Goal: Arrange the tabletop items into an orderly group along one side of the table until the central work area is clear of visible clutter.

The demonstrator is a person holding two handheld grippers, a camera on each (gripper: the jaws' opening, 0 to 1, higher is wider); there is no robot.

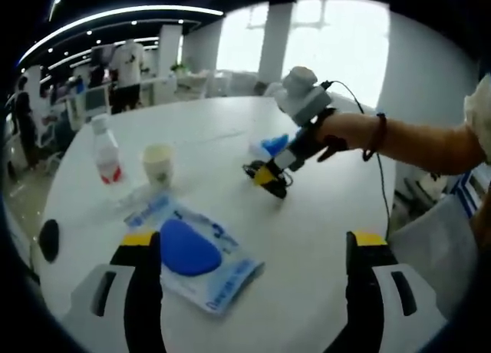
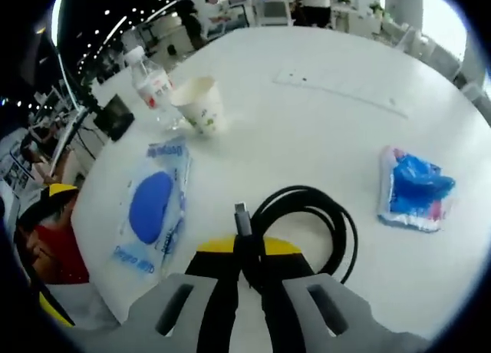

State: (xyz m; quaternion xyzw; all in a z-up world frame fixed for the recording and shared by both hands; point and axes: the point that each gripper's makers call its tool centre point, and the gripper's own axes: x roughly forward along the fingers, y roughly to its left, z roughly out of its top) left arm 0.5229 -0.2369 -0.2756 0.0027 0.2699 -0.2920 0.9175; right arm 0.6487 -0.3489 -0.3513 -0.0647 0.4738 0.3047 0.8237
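My right gripper (image 2: 247,255) is shut on a coiled black cable (image 2: 337,230), which rests low on the white table (image 2: 330,61). In the left gripper view the right gripper (image 1: 272,178) sits mid-table with the cable (image 1: 255,170) at its tips, held by a person's bare arm. My left gripper (image 1: 253,291) is open wide with nothing between its fingers; a flat clear packet with a blue disc (image 1: 192,253) lies just past its left finger (image 1: 142,288). That packet (image 2: 153,207) lies left of the cable. A small blue wrapped packet (image 2: 414,188) lies to the right.
A paper cup (image 1: 159,163) and a clear bottle with a red label (image 1: 107,153) stand together near the table's left side, the cup (image 2: 201,105) beside the bottle (image 2: 153,84). A small black object (image 1: 48,239) sits at the table edge. People and desks fill the background.
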